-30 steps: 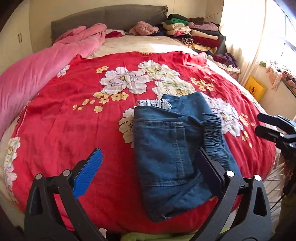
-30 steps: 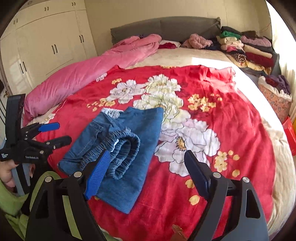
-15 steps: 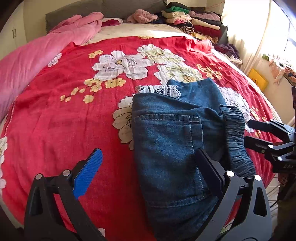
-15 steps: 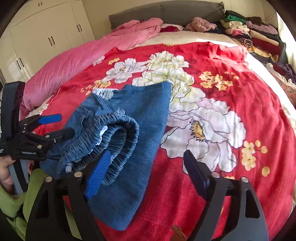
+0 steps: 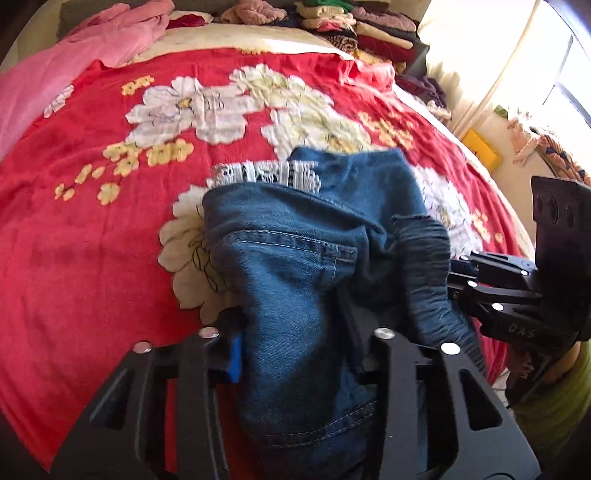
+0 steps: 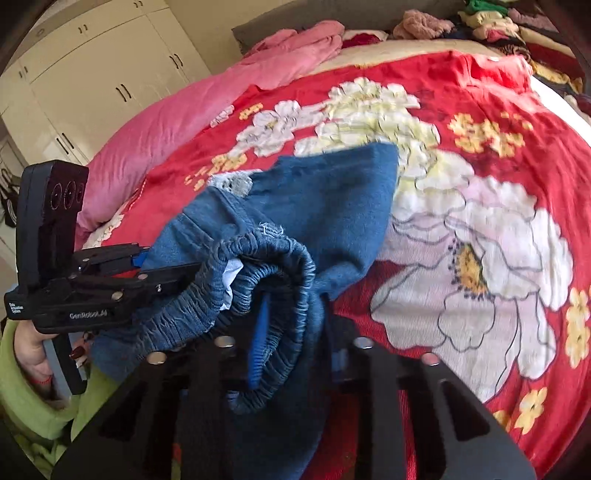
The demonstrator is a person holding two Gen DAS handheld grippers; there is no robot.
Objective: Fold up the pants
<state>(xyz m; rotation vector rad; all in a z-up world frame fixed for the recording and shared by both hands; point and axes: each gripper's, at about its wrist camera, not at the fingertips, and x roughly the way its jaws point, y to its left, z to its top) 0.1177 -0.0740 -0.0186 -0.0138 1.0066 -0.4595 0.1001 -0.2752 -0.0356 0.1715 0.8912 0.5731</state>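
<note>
A round bed [image 5: 92, 258] filled both views, spread with a red coverlet printed with big white and yellow flowers [image 6: 480, 258]. Along its left side lay a pink quilt [image 6: 177, 122], reaching toward the grey headboard [image 6: 255, 27]. At the far right edge of the bed sat a stack of folded clothes [image 5: 369, 29], and a cream wardrobe [image 6: 92, 74] stood to the far left in the right wrist view.

The folded blue denim pants [image 5: 295, 266] lay on the near part of the bed, over the flowers, with a strip of white lace trim [image 5: 266, 175] showing at their far edge and the gathered elastic waistband [image 6: 258, 266] bunched on the near right side (it looped open, showing a white lining inside).

The left tool [image 5: 295, 350] was closing on the near edge of the denim, the cloth bunched between its fingers, a blue pad [image 5: 235, 354] pressed against the fabric on the left. The right tool [image 6: 295, 350] was also closing, with the waistband and a fold of denim gathered between its fingers; its blue pad [image 6: 258, 339] lay against the elastic. In the right wrist view a hand [image 6: 33, 350] with red-painted nails, in a green sleeve [image 6: 22, 398], held the left tool's grip at the near left.
</note>
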